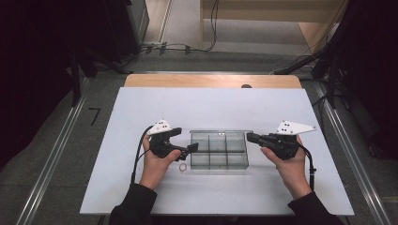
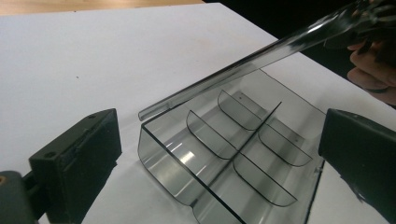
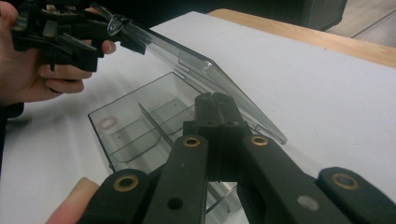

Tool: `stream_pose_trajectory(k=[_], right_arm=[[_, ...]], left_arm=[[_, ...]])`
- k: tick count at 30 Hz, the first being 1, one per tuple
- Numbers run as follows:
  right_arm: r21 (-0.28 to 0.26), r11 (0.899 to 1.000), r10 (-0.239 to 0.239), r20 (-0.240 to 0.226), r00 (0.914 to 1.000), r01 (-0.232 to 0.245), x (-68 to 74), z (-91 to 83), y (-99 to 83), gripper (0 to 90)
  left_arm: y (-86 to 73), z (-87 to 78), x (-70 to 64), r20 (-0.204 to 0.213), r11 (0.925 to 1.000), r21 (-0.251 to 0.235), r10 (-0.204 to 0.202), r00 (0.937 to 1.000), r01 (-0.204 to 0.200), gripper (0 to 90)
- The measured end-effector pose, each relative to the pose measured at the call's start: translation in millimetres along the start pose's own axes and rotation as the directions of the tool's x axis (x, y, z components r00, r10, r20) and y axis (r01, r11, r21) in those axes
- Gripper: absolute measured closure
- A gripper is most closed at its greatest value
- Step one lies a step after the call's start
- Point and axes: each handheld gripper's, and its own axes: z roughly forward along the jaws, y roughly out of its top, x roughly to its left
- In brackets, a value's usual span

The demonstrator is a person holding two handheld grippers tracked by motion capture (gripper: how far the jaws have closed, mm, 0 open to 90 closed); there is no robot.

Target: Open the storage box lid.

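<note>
Going left to right: the left gripper [image 1: 192, 148] was held in the person's left hand [image 1: 157, 161], left of the middle of the white worktop [image 1: 211, 105] and closer to its near edge than its far one. Its jaws were spread wide with nothing between the pads. In the left gripper view they just framed the short left end of the box without touching it.

Just to the right of that hand, a small pale ring [image 1: 182, 167] lay flat on the worktop, right beside the box's near left corner but outside it.

Then the box [image 2: 163, 172] itself, a smoky see-through plastic organiser sitting flat around the middle of the worktop, slightly toward the near edge. It was split into six compartments, two rows of three, with curved dividers. All six looked empty, just bare plastic with the white surface showing through.

Its clear lid [image 2: 243, 65] was up off the box and tilted. The left end hung low just above the box's left wall, and the lid sloped upward toward the right.

On the right side, the right gripper [image 1: 248, 137], in the person's right hand [image 1: 288, 161], sat at the box's right end. In the right gripper view its jaws were pinched together on the lid's edge, holding it up at that slant.
</note>
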Motion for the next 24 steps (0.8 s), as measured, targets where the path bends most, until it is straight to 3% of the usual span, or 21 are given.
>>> stream_pose_trajectory(k=[4,10,17,24], right_arm=[[-0.001,1.000,0.001,0.002,1.0000,-0.001,-2.0,1.6,1.3,88.4],[0.001,1.000,0.002,0.005,1.0000,-0.002,-4.2,4.0,4.0,88.4],[0.000,1.000,0.002,0.012,0.9999,-0.002,-5.7,6.0,8.8,88.3],[-0.005,1.000,-0.005,0.018,0.9998,0.005,-8.8,6.5,11.1,88.3]], left_arm=[[1.2,6.7,8.0,0.010,0.9994,-0.018,-0.030,0.9995,0.030,0.5],[5.8,13.8,11.5,-0.024,0.9998,-0.020,-0.005,0.9997,0.004,19.5],[11.9,18.4,13.5,-0.024,0.9996,-0.025,0.011,0.9996,-0.012,40.4],[15.3,20.1,15.1,-0.019,0.9991,-0.041,0.013,0.9997,-0.014,52.0]])
